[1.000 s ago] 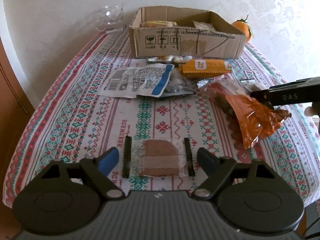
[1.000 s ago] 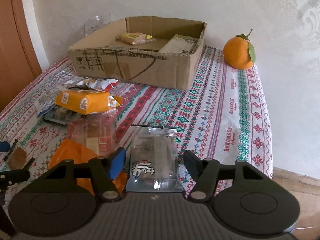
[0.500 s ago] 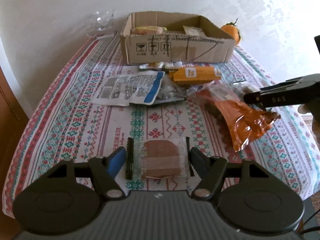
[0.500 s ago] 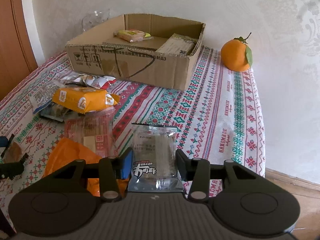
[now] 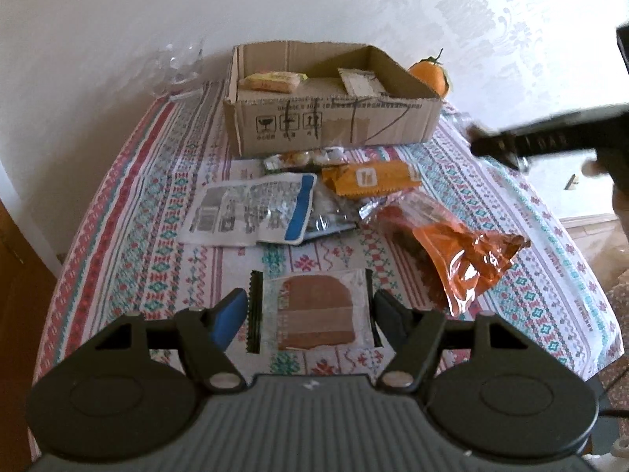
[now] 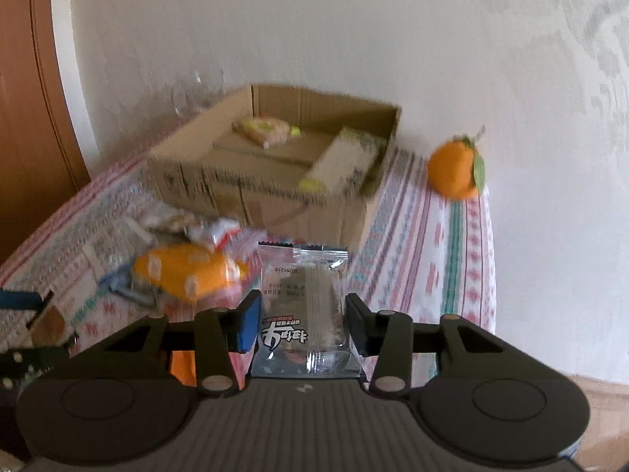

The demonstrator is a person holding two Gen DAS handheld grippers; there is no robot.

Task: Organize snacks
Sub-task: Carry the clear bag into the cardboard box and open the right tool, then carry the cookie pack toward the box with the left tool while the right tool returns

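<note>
My left gripper (image 5: 309, 303) is shut on a clear packet with a brown biscuit (image 5: 314, 322), held by its dark crimped ends above the patterned tablecloth (image 5: 129, 212). In the right wrist view, my right gripper (image 6: 303, 314) is shut on a clear packet with black lettering (image 6: 302, 287), held off the table. The open cardboard box (image 5: 334, 126) stands at the far side and holds a yellow packet (image 5: 271, 80) and a pale packet (image 5: 359, 82). In the left wrist view the right gripper's black fingers (image 5: 511, 143) hang blurred in the air at the right.
Loose snacks lie in front of the box: a white-and-blue bag (image 5: 251, 212), an orange packet (image 5: 369, 177), a crinkled orange bag (image 5: 464, 263). An orange fruit (image 6: 454, 171) sits right of the box (image 6: 275, 181); a glass bowl (image 5: 181, 63) left of it. Wall behind.
Both grippers' jaws closed onto their packets, then both rose. The biscuit packet and the lettered packet came up off the cloth, and the table now looks farther away.
</note>
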